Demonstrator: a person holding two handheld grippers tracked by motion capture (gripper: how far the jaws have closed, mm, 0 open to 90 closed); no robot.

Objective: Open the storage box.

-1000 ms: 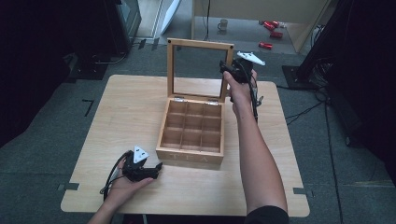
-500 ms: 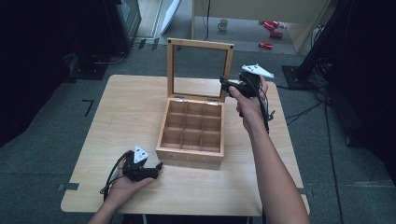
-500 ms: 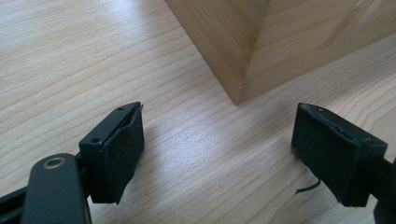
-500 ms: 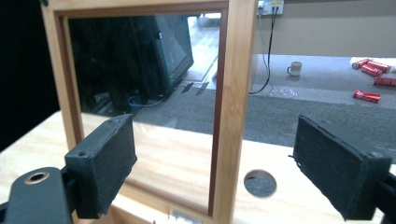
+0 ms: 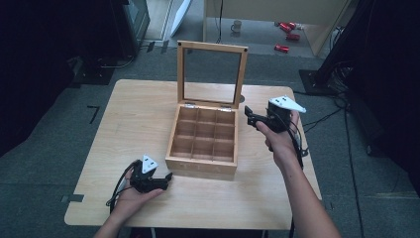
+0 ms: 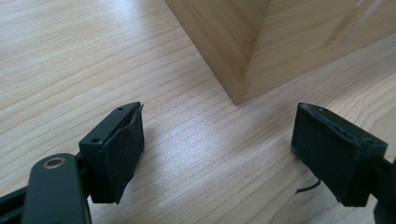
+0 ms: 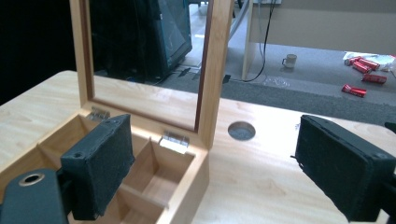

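Observation:
A wooden box (image 5: pixel 202 161) with several bare compartments sits mid-table, its glass-paned lid (image 5: pixel 212 48) standing upright at the back. My right gripper (image 5: pixel 250 117) hovers just right of the box's rear corner, open, with nothing between its jaws. In the right gripper view the lid's frame (image 7: pixel 215 70) and the rear compartments (image 7: pixel 161 182) lie ahead of the open right gripper (image 7: pixel 217 135). My left gripper (image 5: pixel 166 178) rests on the table by the box's front left corner (image 6: pixel 243 70). In its own view the left gripper (image 6: pixel 219 126) is open over bare wood.
The table (image 5: pixel 133 114) has a round cable hole (image 7: pixel 242 130) behind the box's right side. Beyond the table's far edge, a mug (image 7: pixel 289 59) and red cans (image 7: pixel 362 65) lie on the floor. Dark equipment stands at the back left.
My right gripper has come down and to the right from the lid's right post, and now hangs beside the box. The lid stays upright. The left gripper has not moved.

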